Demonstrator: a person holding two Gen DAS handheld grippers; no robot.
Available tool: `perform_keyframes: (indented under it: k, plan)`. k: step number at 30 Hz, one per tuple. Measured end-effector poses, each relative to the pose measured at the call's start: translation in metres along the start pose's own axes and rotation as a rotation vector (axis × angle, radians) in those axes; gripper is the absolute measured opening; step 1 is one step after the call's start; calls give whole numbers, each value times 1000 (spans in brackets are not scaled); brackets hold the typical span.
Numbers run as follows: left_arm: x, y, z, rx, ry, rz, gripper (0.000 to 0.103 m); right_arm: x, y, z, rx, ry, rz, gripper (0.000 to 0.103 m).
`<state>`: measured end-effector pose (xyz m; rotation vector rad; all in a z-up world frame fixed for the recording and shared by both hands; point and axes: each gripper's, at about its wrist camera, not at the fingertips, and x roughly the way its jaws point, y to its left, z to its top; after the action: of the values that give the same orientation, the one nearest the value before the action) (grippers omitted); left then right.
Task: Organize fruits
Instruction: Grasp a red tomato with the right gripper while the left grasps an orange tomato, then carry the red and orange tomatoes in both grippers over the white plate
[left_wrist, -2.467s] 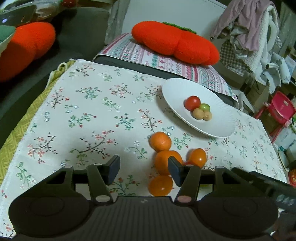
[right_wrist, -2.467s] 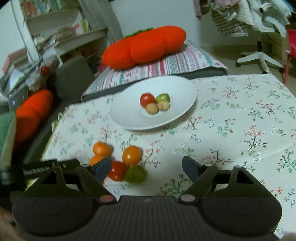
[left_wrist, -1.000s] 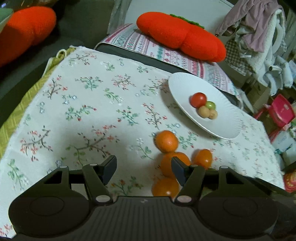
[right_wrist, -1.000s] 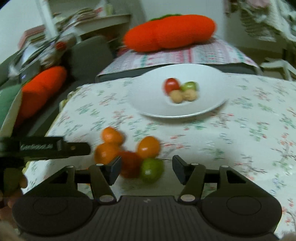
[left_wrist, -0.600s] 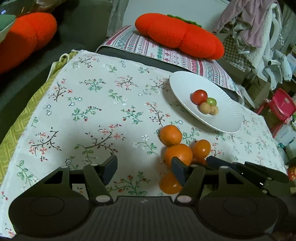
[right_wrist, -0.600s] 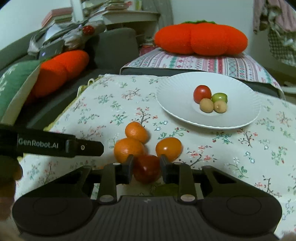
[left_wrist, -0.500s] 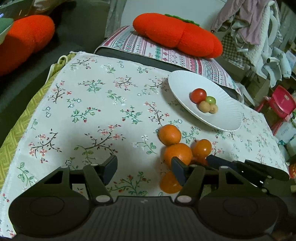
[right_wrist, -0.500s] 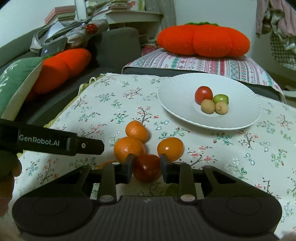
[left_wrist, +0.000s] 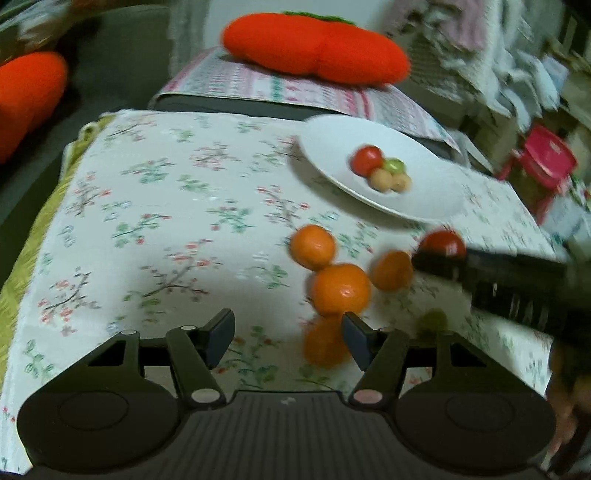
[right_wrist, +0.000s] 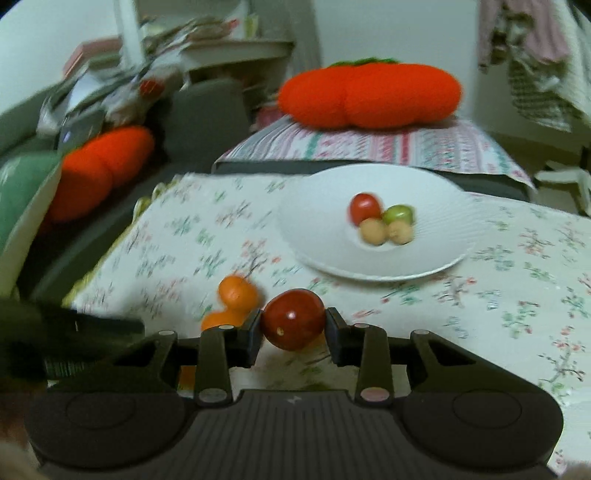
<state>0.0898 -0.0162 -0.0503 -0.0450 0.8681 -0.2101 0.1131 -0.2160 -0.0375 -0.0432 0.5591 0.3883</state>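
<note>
My right gripper (right_wrist: 293, 326) is shut on a red tomato (right_wrist: 293, 319) and holds it above the floral tablecloth, short of the white plate (right_wrist: 325, 236). The plate holds a red tomato (right_wrist: 365, 207), a green fruit (right_wrist: 398, 214) and two tan fruits. In the left wrist view the held tomato (left_wrist: 443, 243) shows at the right gripper's tip. My left gripper (left_wrist: 288, 336) is open and empty, low over the cloth. Several oranges (left_wrist: 340, 290) lie just ahead of it, and a green fruit (left_wrist: 432, 321) lies to their right. The plate (left_wrist: 325, 147) is further back.
A big orange plush cushion (right_wrist: 369, 94) lies on a striped pad behind the plate. A second orange cushion (right_wrist: 99, 170) and a green pillow (right_wrist: 22, 192) sit on the sofa at left. A red stool (left_wrist: 546, 162) and laundry stand at right.
My right gripper closed on the red tomato and has lifted it off the cloth, toward the plate. The left gripper stayed open near the oranges.
</note>
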Motion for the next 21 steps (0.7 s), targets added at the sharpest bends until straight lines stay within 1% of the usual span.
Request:
perform_keyframes:
  k: [1, 3, 4, 5, 6, 8, 9, 13, 16, 21]
  plan:
    - [2, -5, -1, 31, 1, -4, 53, -2, -5, 2, 25, -7, -4, 32]
    - [7, -15, -2, 82, 0, -5, 47, -3, -10, 3, 48, -11, -12, 32]
    - [9, -19, -4, 105, 4, -8, 34, -4, -11, 3, 53, -13, -14, 32]
    - [13, -23, -5, 131, 18, -6, 13, -3, -10, 3, 54, -13, -14, 32]
    - [17, -27, -7, 155, 33, 6, 12, -3, -9, 2, 53, -13, -13, 32]
    - [19, -34, -11, 210, 22, 34, 11, -4, -7, 2, 49, -14, -9, 32]
    - [17, -35, -11, 217, 18, 38, 11, -4, -7, 3, 47, -16, -7, 32]
    - [8, -24, -4, 157, -16, 24, 10, -9, -11, 6, 66, -37, -1, 32]
    - [-4, -14, 4, 115, -65, 37, 10, -18, -18, 10, 93, -60, 6, 32]
    - [-18, 11, 20, 24, -126, 52, 10, -35, -35, 17, 134, -104, -1, 32]
